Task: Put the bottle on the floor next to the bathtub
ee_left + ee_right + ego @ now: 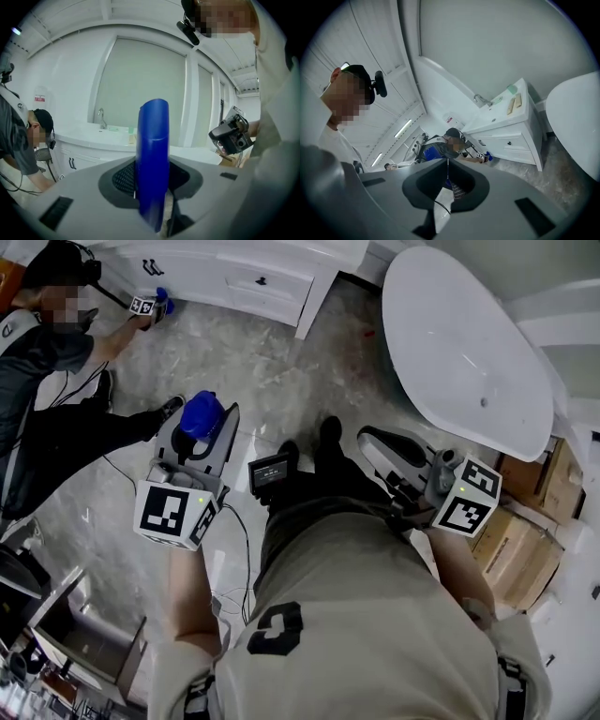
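Your left gripper (207, 428), left of centre in the head view, is clamped partway open on the blue bottle (152, 154). Its long axis runs straight up the left gripper view, crosswise to the jaws, 1 end rising above them. Your right gripper (375, 439), jaws together and empty, sits below the white bathtub (469, 343) at upper right.

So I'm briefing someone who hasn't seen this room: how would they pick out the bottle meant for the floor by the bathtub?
Find the white bathtub at the head view's upper right, then look left across the floor to the left gripper. The blue bottle is clamped in its jaws. The only other blue item is far off by the white cabinet, in another person's gripper.
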Action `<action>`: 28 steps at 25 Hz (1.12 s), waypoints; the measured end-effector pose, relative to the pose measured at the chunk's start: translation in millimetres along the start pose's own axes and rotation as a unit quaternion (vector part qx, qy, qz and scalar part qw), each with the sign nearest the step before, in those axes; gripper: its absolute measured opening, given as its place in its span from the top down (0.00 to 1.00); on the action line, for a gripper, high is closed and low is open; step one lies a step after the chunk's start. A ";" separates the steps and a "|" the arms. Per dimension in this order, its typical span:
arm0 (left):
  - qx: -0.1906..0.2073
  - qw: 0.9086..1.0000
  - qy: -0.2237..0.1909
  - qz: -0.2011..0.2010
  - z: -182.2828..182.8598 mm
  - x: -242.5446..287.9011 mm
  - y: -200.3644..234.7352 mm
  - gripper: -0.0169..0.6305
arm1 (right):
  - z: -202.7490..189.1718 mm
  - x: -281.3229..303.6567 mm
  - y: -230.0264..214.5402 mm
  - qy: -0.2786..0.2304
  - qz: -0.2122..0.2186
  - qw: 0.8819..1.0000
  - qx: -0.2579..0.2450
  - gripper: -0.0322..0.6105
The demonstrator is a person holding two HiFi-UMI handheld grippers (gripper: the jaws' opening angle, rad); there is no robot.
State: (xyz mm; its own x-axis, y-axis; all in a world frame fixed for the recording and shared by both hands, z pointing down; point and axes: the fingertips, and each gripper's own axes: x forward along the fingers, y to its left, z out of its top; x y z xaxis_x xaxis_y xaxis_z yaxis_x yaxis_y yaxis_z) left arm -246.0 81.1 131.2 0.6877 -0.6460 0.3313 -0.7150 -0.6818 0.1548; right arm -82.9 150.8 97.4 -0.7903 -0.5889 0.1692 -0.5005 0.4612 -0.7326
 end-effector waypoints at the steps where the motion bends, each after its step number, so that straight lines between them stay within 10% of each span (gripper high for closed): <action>1: 0.002 1.000 0.000 0.004 3.7 5.2 -0.5 0.68 | 3.8 1.9 -4.0 0.003 0.007 1.000 0.001 0.91; 19: 0.006 1.000 -0.003 0.028 77.0 137.6 -35.1 0.68 | 75.6 -18.3 -87.9 0.043 0.092 0.995 0.006 0.91; 28: 0.006 0.997 0.040 0.061 55.4 143.0 -23.8 0.69 | 83.9 0.5 -102.7 0.062 0.126 0.990 0.011 0.91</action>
State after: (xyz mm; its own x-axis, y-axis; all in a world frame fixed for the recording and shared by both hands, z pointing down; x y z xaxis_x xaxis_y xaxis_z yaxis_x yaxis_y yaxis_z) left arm -123.7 -14.1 123.3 0.5838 -0.6946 0.4204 -0.7904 -0.6045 0.0990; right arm -2.2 47.4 117.4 -0.9271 -0.3702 0.0584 -0.2755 0.5676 -0.7758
